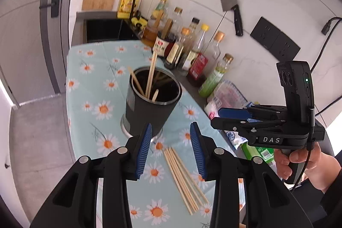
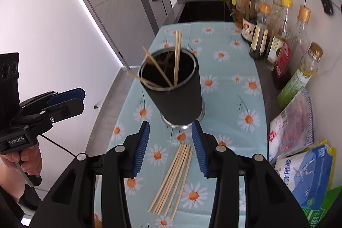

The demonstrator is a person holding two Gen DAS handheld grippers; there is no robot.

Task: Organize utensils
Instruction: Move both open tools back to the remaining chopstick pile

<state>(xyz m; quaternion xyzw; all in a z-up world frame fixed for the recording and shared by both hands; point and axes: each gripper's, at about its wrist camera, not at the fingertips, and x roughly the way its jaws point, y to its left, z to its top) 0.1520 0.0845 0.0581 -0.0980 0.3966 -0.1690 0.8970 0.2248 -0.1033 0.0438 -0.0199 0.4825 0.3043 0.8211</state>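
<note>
Left wrist: chopsticks [image 1: 183,180] lie on the cloth between the parted, empty gripper [image 1: 171,150] jaws

holder [image 2: 177,87] interior: dark, chopstick lower ends hidden | blue bag [image 2: 310,176]: cut by frame edge

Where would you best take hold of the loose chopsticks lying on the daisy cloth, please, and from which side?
Grip the chopsticks near their far ends, where they lie bunched tight just short of the black holder; the near ends fan apart. Come from above with the right tongs, already open over that end, straddling the bundle across its width, since it lies flat on the cloth.
</note>
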